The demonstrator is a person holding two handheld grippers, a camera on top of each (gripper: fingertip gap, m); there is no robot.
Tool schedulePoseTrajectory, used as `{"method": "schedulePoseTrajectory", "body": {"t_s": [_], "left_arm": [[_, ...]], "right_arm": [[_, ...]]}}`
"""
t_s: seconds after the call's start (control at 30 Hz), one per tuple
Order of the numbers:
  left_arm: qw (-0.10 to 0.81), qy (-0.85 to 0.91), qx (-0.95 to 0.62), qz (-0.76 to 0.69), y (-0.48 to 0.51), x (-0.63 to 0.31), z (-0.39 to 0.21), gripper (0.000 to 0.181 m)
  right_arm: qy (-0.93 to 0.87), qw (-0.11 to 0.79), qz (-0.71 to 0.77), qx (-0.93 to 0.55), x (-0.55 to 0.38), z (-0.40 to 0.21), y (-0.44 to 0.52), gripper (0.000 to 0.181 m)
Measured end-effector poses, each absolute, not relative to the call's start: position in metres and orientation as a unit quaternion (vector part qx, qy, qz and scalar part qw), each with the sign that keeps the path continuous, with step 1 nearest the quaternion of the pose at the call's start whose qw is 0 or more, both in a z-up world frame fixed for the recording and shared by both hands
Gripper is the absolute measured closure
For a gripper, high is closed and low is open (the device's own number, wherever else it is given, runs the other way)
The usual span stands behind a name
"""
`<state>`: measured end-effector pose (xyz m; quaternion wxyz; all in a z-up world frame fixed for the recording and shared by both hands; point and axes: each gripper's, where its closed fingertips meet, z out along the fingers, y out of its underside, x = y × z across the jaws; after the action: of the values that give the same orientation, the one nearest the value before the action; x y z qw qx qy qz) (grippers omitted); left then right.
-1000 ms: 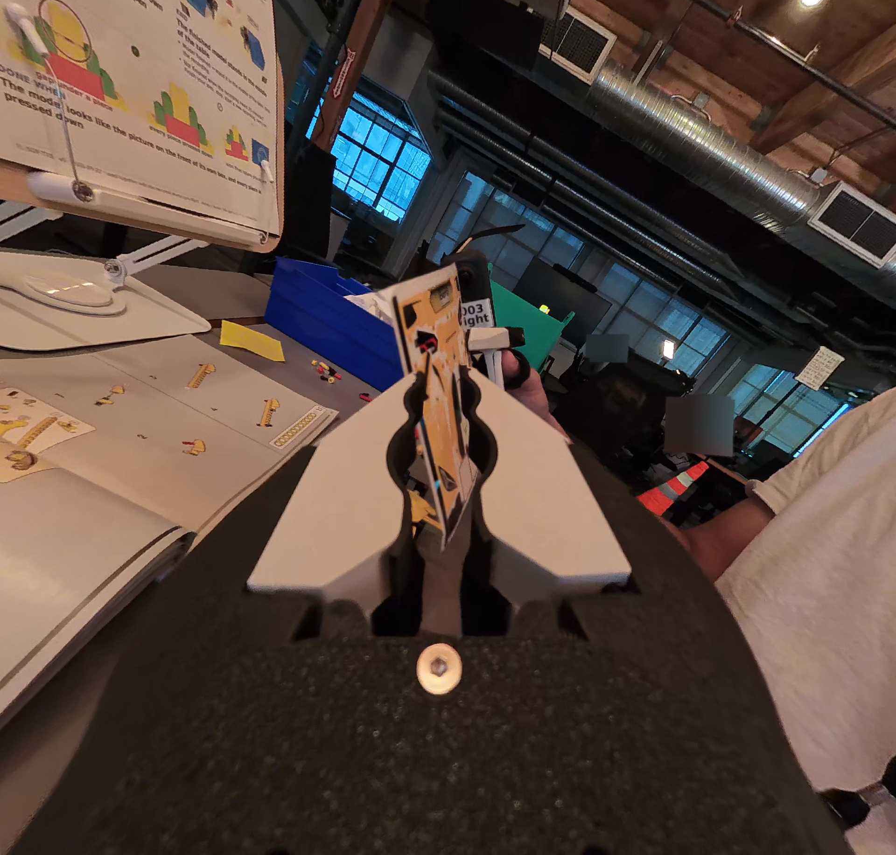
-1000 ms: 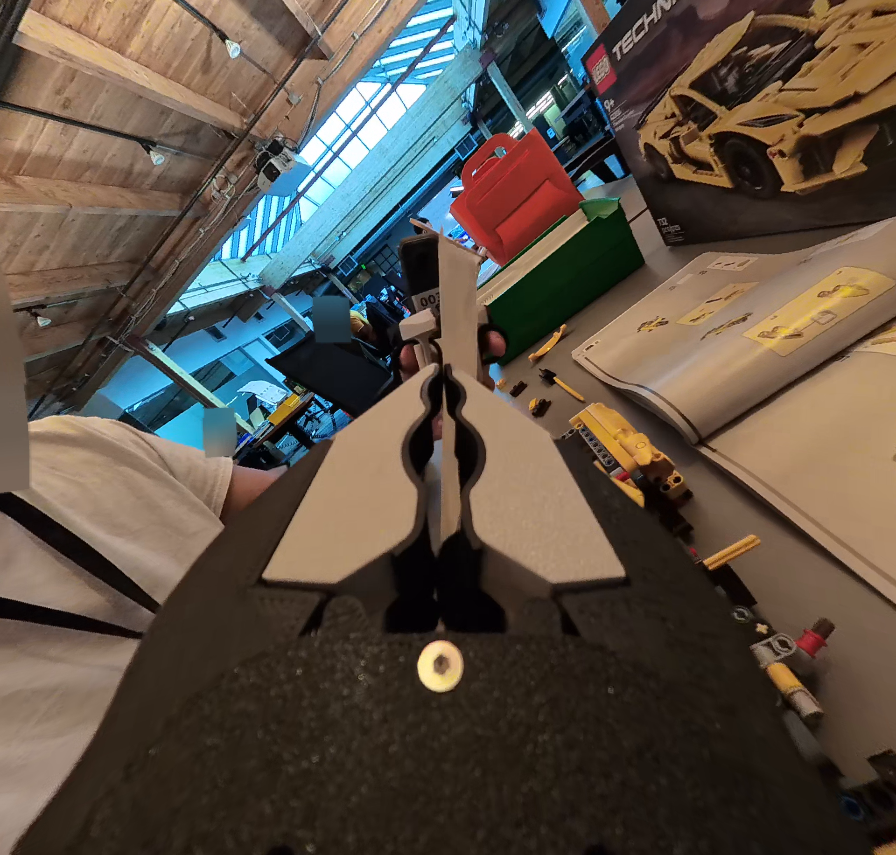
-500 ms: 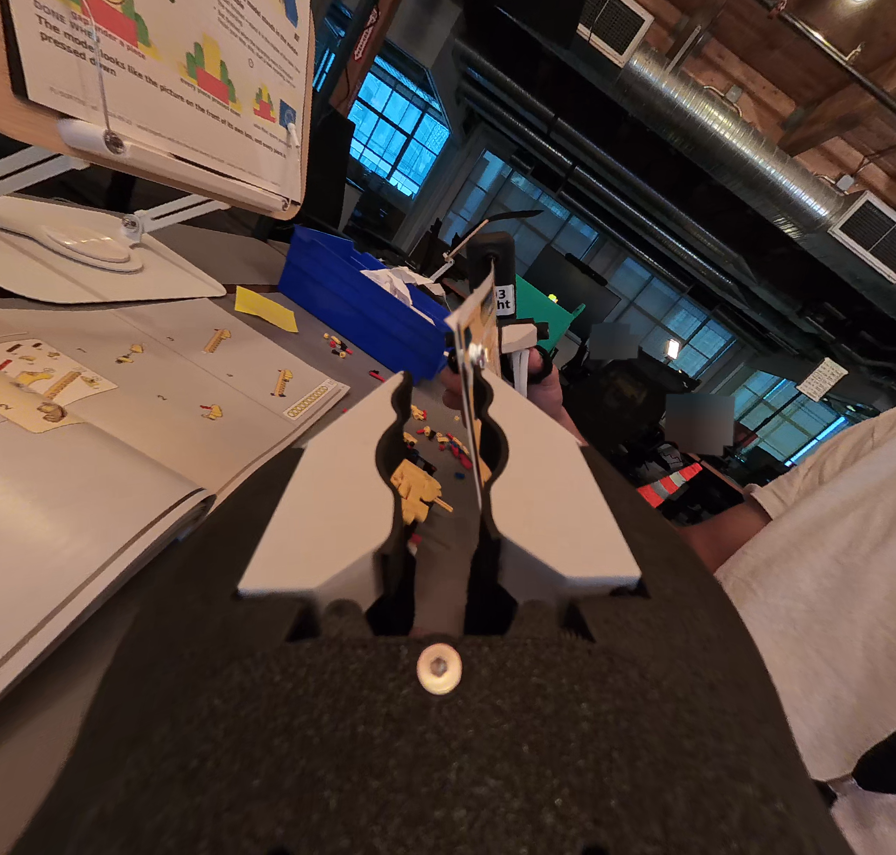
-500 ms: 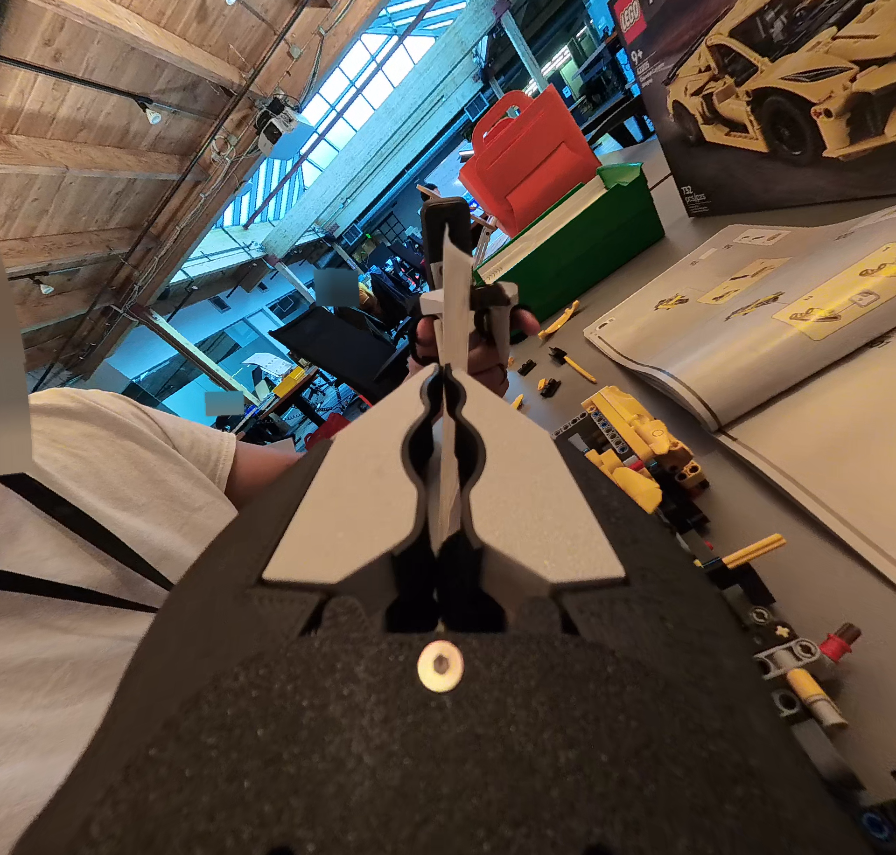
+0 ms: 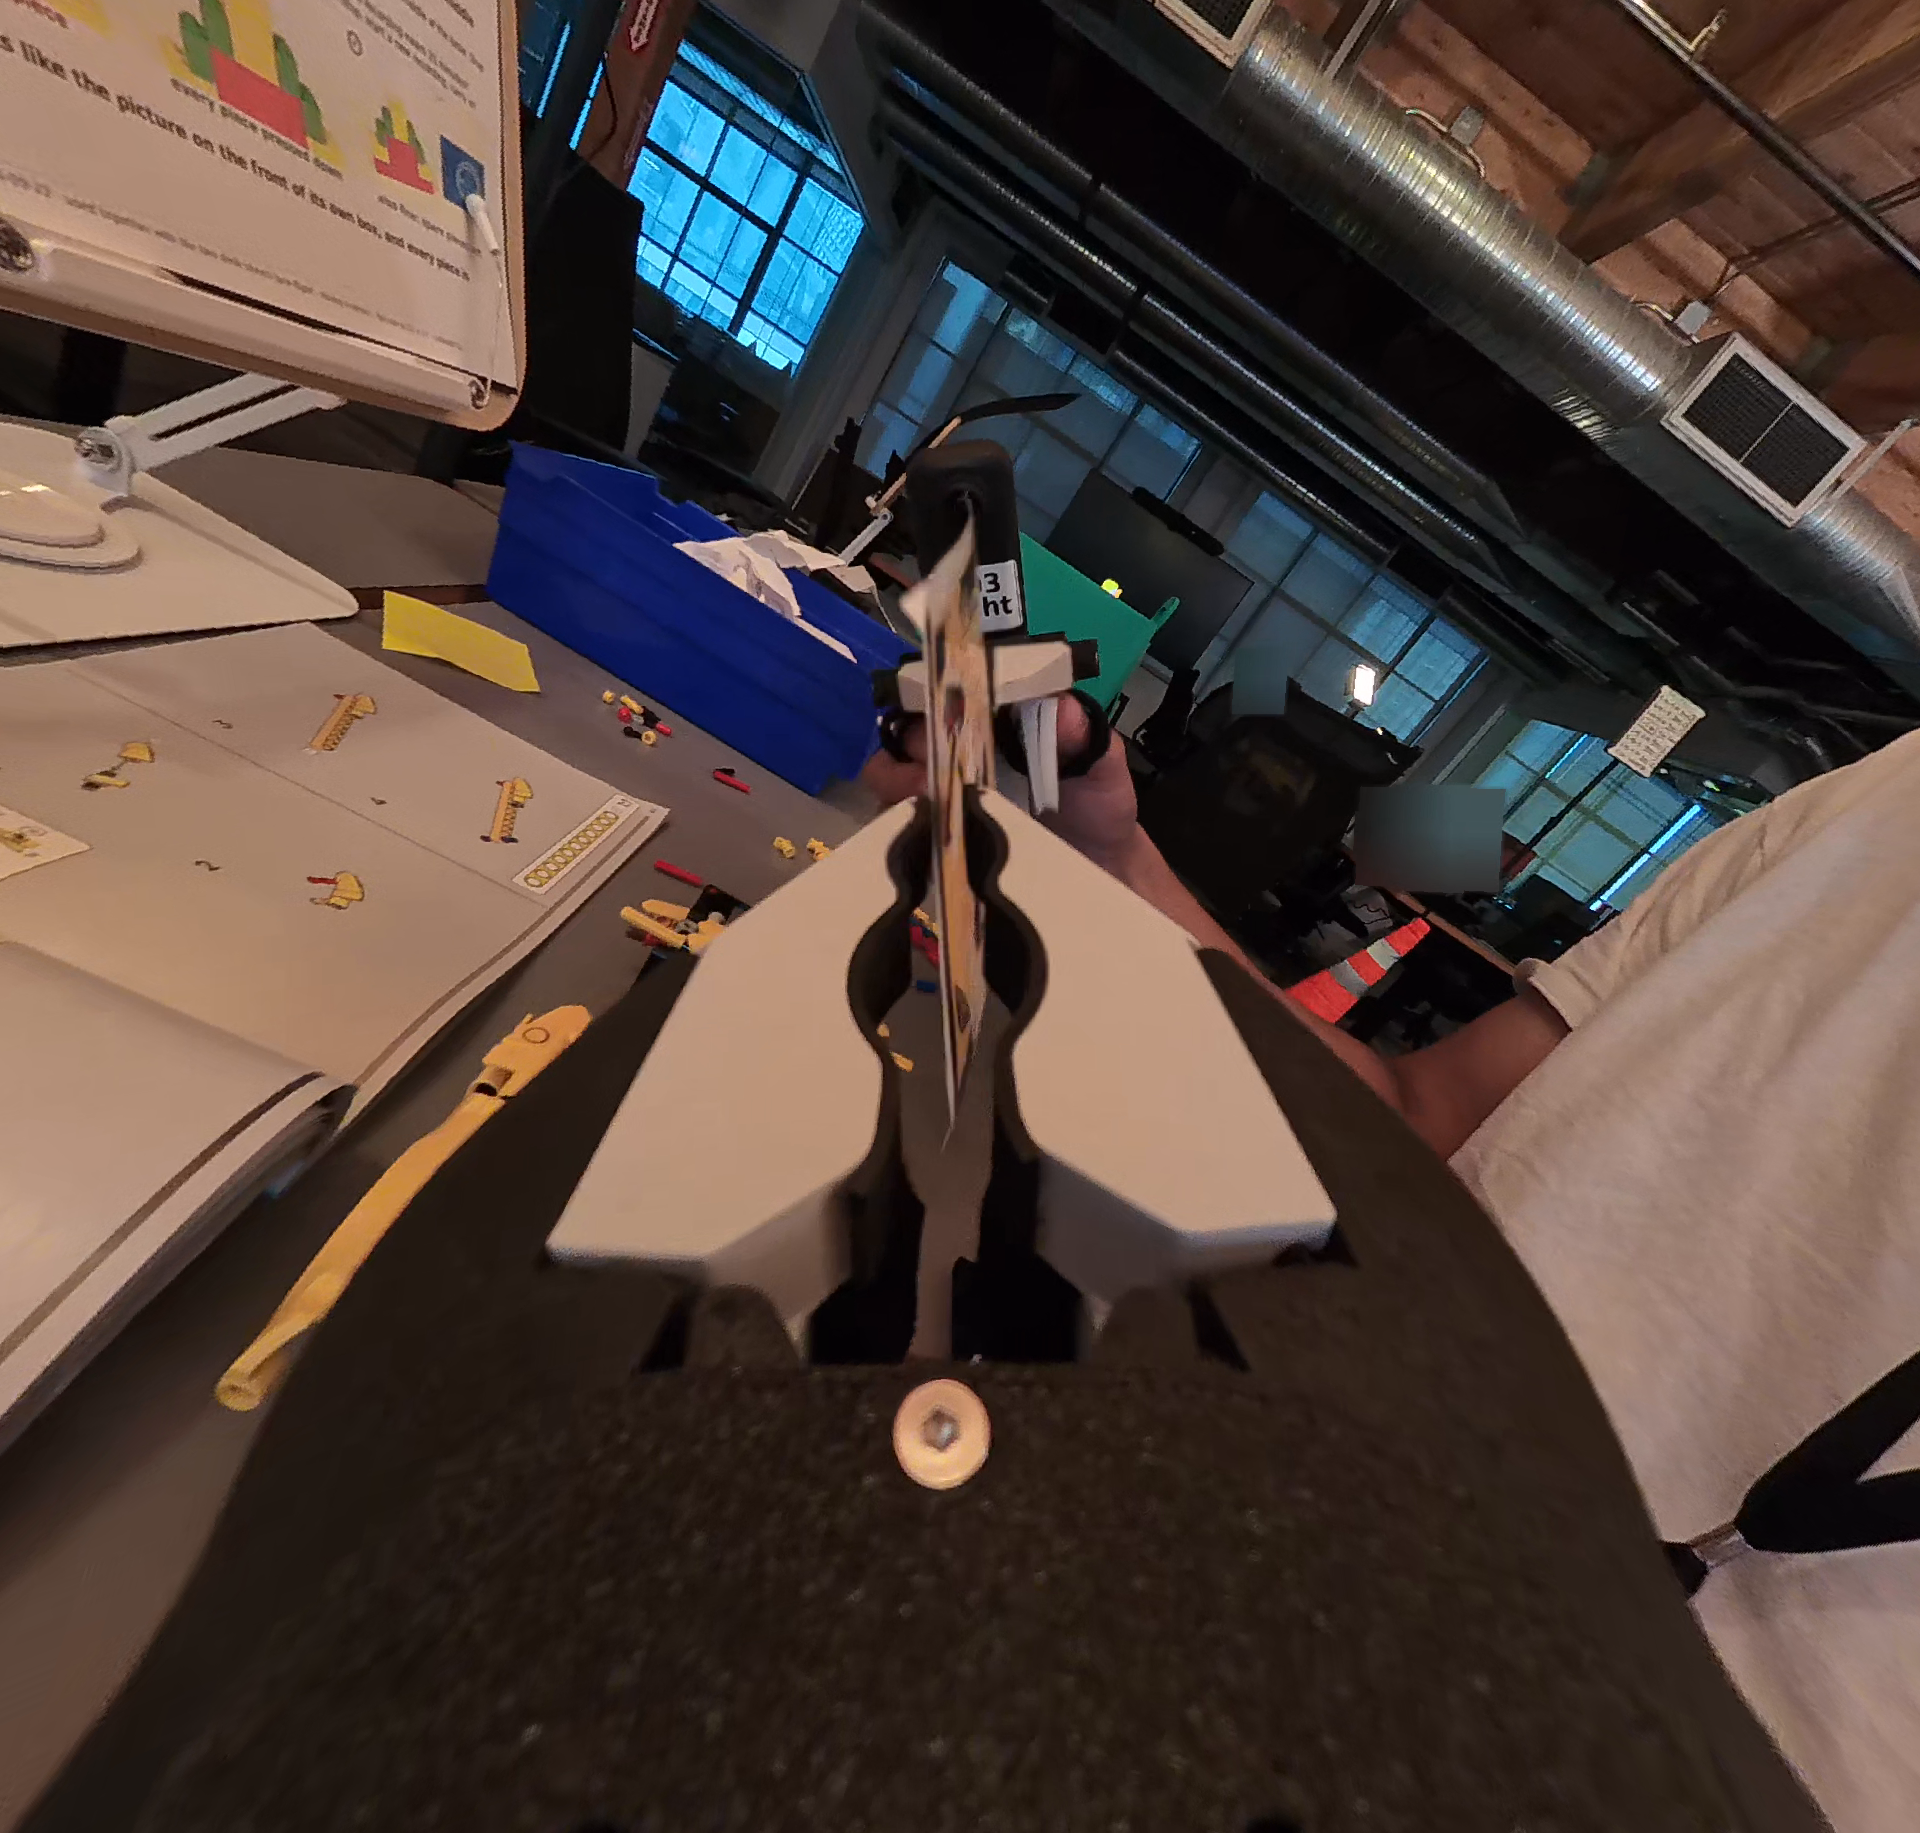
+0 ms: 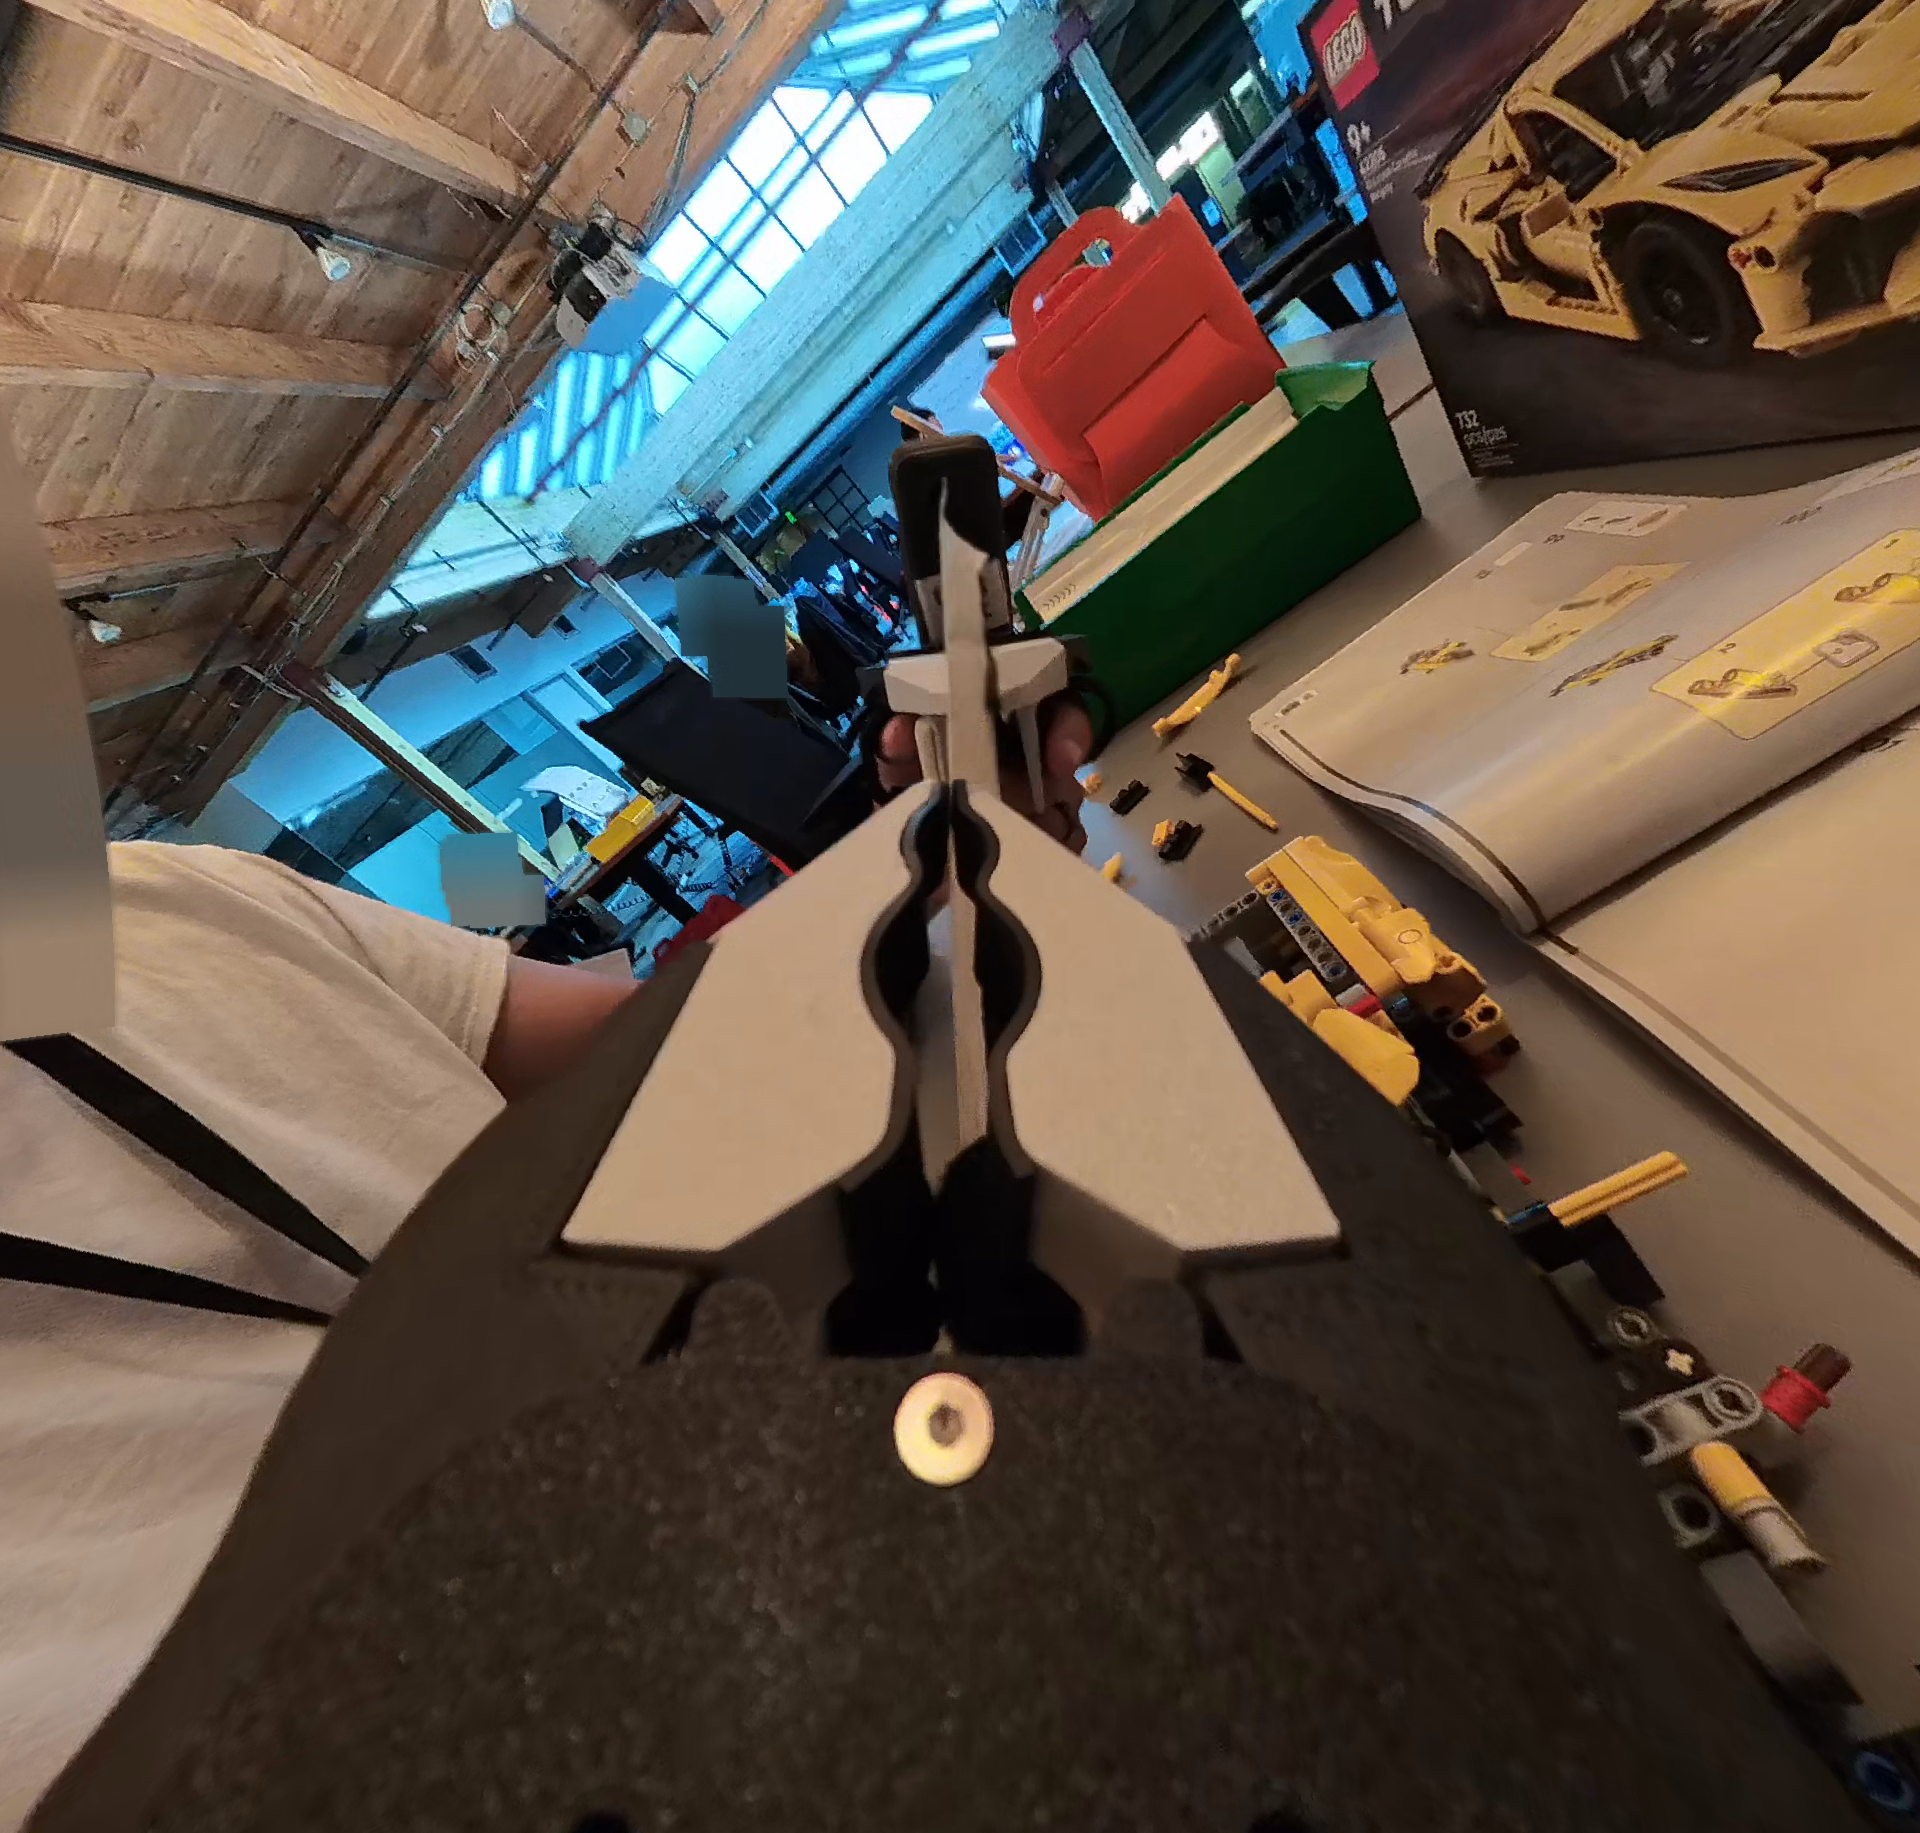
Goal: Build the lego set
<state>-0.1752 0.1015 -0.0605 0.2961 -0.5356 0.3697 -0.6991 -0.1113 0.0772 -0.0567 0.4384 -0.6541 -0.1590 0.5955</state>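
Since one second ago the left gripper (image 5: 940, 822) has let go: it was clamped on the thin printed sheet (image 5: 961, 931), and now its fingers stand a little apart, with the table showing through the gap. The sheet, seen nearly edge-on, passes between them close to the right-hand finger; whether it touches that finger I cannot tell. The right gripper (image 6: 951, 796) is closed tight on the same sheet, and both grippers point at each other above the table.

On the grey table (image 5: 582, 703) just beside the left gripper lies a long yellow piece (image 5: 395, 1181), partly on the open instruction booklet (image 5: 260, 900). Beside the right gripper stands the partly built yellow model (image 6: 1361, 962), with small loose pieces (image 6: 1704, 1420) near it. Farther back are a blue bin (image 5: 665, 588), a green box (image 6: 1226, 557) with a red bag (image 6: 1122, 370) behind it, and the set's box (image 6: 1662, 173) standing upright.
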Motion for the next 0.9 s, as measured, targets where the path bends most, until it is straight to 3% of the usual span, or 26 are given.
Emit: {"method": "schedulePoseTrajectory", "body": {"t_s": [0.77,0.8,0.9], "left_arm": [[0.326,0.404,-0.505,-0.689,0.086,-0.175,-0.053,0.181],[0.327,0.405,-0.503,-0.69,0.086,-0.175,-0.052,0.181],[0.331,0.4,-0.507,-0.688,0.088,-0.174,-0.052,0.181]], "right_arm": [[-0.13,0.453,0.605,-0.641,-0.1,-0.05,0.081,0.181],[-0.126,0.471,0.578,-0.654,-0.098,-0.053,0.087,0.18],[-0.138,0.601,0.375,-0.692,-0.074,-0.049,0.109,0.146]]}}
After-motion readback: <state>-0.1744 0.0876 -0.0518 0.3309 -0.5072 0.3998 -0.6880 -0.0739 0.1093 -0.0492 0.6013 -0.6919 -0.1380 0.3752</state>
